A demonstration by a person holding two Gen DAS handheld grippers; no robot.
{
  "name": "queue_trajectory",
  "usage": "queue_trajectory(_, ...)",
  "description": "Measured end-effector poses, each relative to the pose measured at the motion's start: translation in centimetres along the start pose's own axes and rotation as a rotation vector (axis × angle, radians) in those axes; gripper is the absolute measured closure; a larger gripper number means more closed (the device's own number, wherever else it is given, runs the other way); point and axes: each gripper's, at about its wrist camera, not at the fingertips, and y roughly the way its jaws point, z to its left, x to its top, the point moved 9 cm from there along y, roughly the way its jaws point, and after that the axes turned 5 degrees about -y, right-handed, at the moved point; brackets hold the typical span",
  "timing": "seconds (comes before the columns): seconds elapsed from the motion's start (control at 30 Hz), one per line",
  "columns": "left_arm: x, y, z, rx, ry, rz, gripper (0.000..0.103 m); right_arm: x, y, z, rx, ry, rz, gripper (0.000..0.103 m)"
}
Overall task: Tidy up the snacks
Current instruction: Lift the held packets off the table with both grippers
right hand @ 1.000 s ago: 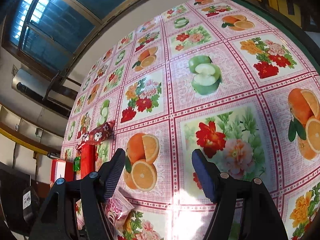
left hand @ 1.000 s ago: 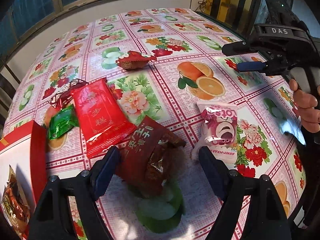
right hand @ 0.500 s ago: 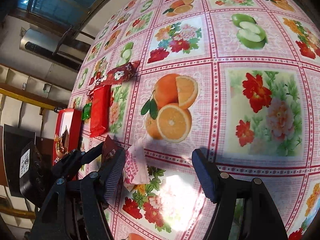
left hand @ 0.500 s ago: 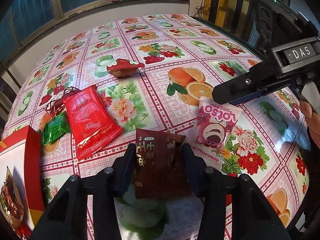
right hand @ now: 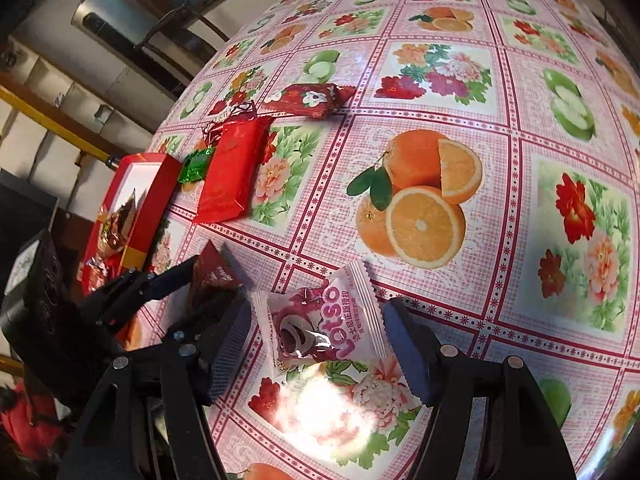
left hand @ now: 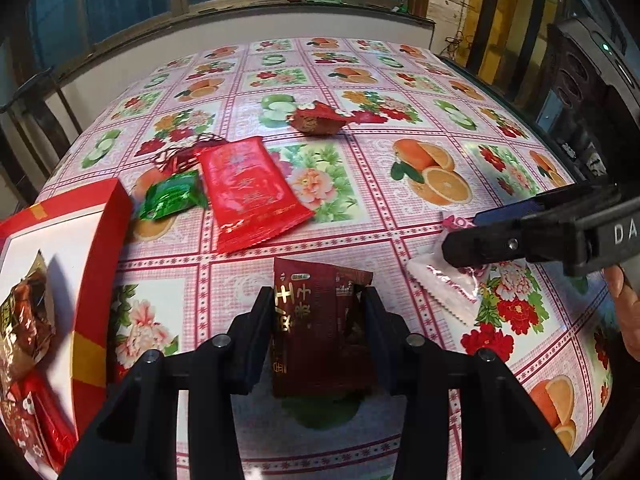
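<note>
My left gripper (left hand: 318, 328) is shut on a dark red snack packet (left hand: 316, 344), its pads pressing both sides; the packet stands upright just above the flowered tablecloth (left hand: 360, 220). The right wrist view shows that gripper (right hand: 168, 280) and its packet (right hand: 212, 272) at the lower left. My right gripper (right hand: 318, 332) is open and straddles a pink-and-white Lotso packet (right hand: 324, 328) that lies flat on the cloth, its pads apart from the wrapper. From the left wrist view, the right gripper (left hand: 472, 232) hangs over that packet (left hand: 444, 284) at the right.
An open red box (left hand: 100, 260) holding a few snacks sits at the left table edge. A large red packet (left hand: 248, 192), a green packet (left hand: 172, 196), a small red patterned one (left hand: 180, 156) and a red flowered wrapper (left hand: 320, 118) lie farther back. A hand (left hand: 624, 312) holds the right gripper.
My left gripper has closed on the dark red packet and stood it upright. The right gripper has swung left and down until its fingers straddle the pink packet.
</note>
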Motion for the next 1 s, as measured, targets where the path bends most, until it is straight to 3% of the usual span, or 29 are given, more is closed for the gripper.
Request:
queue_trajectory(0.3, -0.8, -2.6, 2.4, 0.040, -0.048, -0.042, 0.060, -0.8, 1.4, 1.7, -0.268, -0.270, -0.008, 0.025)
queue_trajectory(0.37, -0.8, -2.9, 2.4, 0.041, -0.048, -0.046, 0.060, -0.9, 1.5, 1.7, -0.291, -0.296, -0.021, 0.031)
queue_trajectory(0.43, -0.8, -3.1, 2.4, 0.038, -0.049, -0.050, 0.060, -0.6, 1.1, 1.3, -0.295, -0.291, -0.041, 0.040)
queue_trajectory(0.53, -0.9, -3.4, 2.1, 0.030, -0.046, -0.058, 0.060, -0.3, 0.9, 0.7, -0.296, -0.267, -0.055, 0.044)
queue_trajectory(0.57, -0.9, -3.5, 2.1, 0.026, -0.045, -0.060, 0.060, -0.2, 0.9, 0.7, -0.300, -0.262, -0.058, 0.058)
queue_trajectory(0.77, -0.9, -3.8, 1.7, 0.020, -0.047, -0.067, 0.060, 0.3, -0.2, -0.8, -0.251, -0.157, -0.085, 0.060)
queue_trajectory(1.0, -0.9, -4.8, 1.3, 0.004, -0.046, -0.087, 0.060, 1.5, -2.0, -3.4, -0.104, 0.045, -0.155, 0.060)
